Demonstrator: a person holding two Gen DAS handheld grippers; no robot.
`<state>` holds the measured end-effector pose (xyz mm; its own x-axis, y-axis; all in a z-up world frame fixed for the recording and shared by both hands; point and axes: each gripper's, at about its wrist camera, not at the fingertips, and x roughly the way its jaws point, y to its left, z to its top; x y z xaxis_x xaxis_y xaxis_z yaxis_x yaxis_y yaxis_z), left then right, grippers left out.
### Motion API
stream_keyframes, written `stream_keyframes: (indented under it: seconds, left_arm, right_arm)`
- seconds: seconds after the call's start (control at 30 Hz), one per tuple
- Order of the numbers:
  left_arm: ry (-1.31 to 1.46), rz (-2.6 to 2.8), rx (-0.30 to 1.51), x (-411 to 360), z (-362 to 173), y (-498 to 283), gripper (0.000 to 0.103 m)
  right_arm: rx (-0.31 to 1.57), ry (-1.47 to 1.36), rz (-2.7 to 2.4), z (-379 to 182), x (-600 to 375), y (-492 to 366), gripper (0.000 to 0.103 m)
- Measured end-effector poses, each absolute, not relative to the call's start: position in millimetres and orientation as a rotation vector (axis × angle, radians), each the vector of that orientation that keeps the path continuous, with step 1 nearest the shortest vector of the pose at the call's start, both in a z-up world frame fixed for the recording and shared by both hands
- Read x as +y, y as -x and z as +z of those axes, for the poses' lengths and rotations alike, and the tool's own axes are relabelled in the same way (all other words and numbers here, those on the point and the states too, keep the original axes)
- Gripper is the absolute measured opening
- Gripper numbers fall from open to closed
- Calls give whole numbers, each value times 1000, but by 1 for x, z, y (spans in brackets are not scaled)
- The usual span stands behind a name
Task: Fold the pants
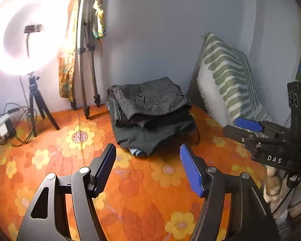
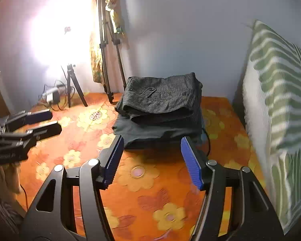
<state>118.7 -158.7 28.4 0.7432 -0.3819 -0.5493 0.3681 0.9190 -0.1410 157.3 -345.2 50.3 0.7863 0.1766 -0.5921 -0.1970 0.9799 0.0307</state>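
Note:
Dark grey corduroy pants (image 1: 150,98) lie folded on top of a stack of dark folded clothes (image 1: 150,136) on the orange flowered bedsheet (image 1: 140,190) near the wall. The pants also show in the right wrist view (image 2: 162,94). My left gripper (image 1: 148,168) is open and empty, held short of the stack. My right gripper (image 2: 152,160) is open and empty, just in front of the stack's near edge. The right gripper shows at the right of the left wrist view (image 1: 242,128), and the left gripper at the left of the right wrist view (image 2: 52,121).
A green striped pillow (image 2: 279,104) leans against the wall at the right. A lit ring light on a small tripod (image 1: 26,34), a taller folded tripod (image 1: 86,60) with a patterned cloth, and a power strip with cables (image 1: 4,128) stand at the back left.

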Motion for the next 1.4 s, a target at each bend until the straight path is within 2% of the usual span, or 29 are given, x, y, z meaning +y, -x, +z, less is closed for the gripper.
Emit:
stream_keyframes:
  seconds: [0.13,0.2,0.3,0.47,0.97,1.4]
  left_arm:
    - [37,-418,597,-147,29,-95,76]
    - [42,-415,586,-140,29,-83,79]
    - [49,-410,584,-133,25,-70,80]
    - [76,-405,602,-121,19,-59,81]
    - [54,-343,639,-105,-7,-50,82]
    - [70,-305,733,-103,-30,-62,82]
  right_arm:
    - [630,9,165,48,-332,-130,72]
    - [632,8,142,48,-326,-118,81]
    - [613,26,104,48,-316,-101,86]
    - [570,47,78,49,-302,-76,101]
    - [593,21,90,10,-275,-80,103]
    - [572,73,99,6,-253,-89,103]
